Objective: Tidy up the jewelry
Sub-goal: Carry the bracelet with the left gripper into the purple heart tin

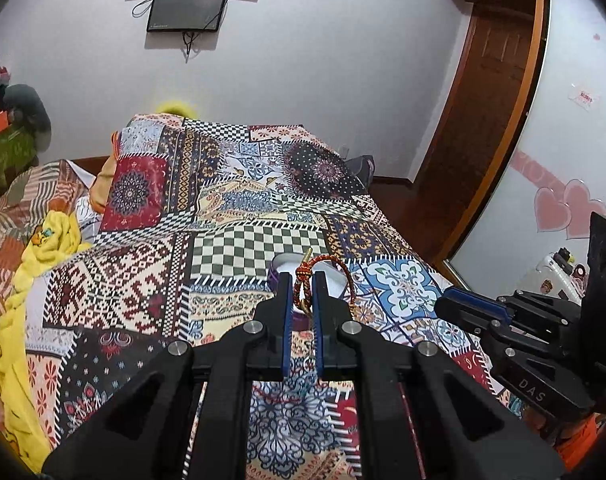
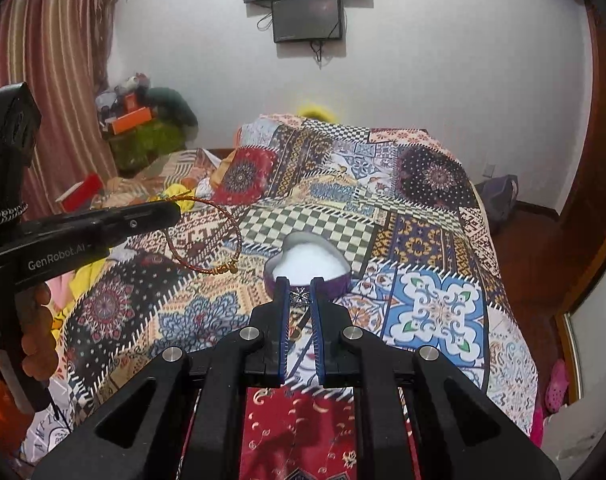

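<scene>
Right now my left gripper (image 1: 303, 280) is clamped on a red-and-gold braided cord bracelet (image 2: 202, 236); its loop hangs free in the air beyond the tips. My right gripper (image 2: 301, 285) is pinched tight on a small silver star-shaped charm (image 2: 300, 295), barely showing between the pads.

Just past both sets of tips sits the purple heart-shaped box with white padding (image 2: 307, 261), open, near the middle of the patchwork bedspread (image 2: 435, 304) and well in from its edges.

My worry is the bracelet: the dangling loop could snag the box's rim and tip it, or drape half outside when I let go. The charm is tiny, and if it slips it would likely vanish against that busy pattern.

The two grippers are close side by side, so I'd go in one at a time. The bedspread around the box is bare, with open room to its right edge.
</scene>
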`<move>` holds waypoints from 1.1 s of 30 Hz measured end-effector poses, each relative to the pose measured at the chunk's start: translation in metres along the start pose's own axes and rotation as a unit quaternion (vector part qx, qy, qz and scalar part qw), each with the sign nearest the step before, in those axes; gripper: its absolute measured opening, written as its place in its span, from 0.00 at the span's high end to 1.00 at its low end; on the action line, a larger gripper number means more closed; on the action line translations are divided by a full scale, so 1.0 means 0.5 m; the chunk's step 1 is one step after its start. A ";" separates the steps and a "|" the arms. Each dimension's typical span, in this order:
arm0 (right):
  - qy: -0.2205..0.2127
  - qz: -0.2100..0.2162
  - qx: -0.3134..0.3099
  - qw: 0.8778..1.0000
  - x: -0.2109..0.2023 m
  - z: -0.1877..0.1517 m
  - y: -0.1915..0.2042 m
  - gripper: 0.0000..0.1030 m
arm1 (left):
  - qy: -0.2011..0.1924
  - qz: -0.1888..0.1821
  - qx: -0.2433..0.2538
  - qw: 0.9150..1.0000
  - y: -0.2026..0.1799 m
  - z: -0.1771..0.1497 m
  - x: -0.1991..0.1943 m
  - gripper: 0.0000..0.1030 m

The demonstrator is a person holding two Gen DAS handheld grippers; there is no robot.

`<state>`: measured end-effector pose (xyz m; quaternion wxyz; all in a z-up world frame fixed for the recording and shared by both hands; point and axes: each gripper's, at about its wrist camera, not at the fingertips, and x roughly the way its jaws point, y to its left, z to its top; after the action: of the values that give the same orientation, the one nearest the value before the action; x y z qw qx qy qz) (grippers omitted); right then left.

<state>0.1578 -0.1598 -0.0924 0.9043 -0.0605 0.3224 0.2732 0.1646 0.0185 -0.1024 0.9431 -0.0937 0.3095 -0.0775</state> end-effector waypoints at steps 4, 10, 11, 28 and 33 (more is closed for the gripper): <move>-0.001 0.001 0.004 1.000 0.016 0.009 -0.010 0.91 | 0.003 0.002 0.003 1.000 -0.002 0.010 0.023 0.93; 0.000 -0.006 0.004 1.000 0.050 0.024 -0.025 0.91 | 0.016 0.013 0.011 1.000 0.000 0.020 0.074 0.93; 0.000 -0.006 0.003 1.000 0.053 0.027 -0.027 0.91 | 0.019 0.013 0.011 1.000 0.001 0.022 0.082 0.93; 0.026 -0.009 -0.008 1.000 0.154 0.055 -0.047 0.91 | 0.073 0.014 0.019 0.997 0.012 0.012 0.222 0.93; 0.055 0.000 -0.011 0.998 0.200 0.050 -0.056 0.91 | 0.092 0.013 0.018 0.996 0.023 0.006 0.261 0.93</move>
<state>0.2507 -0.1308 -0.1364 0.8842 -0.0857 0.3689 0.2733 0.2716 0.0033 -0.1768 0.9131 -0.0655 0.3946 -0.0789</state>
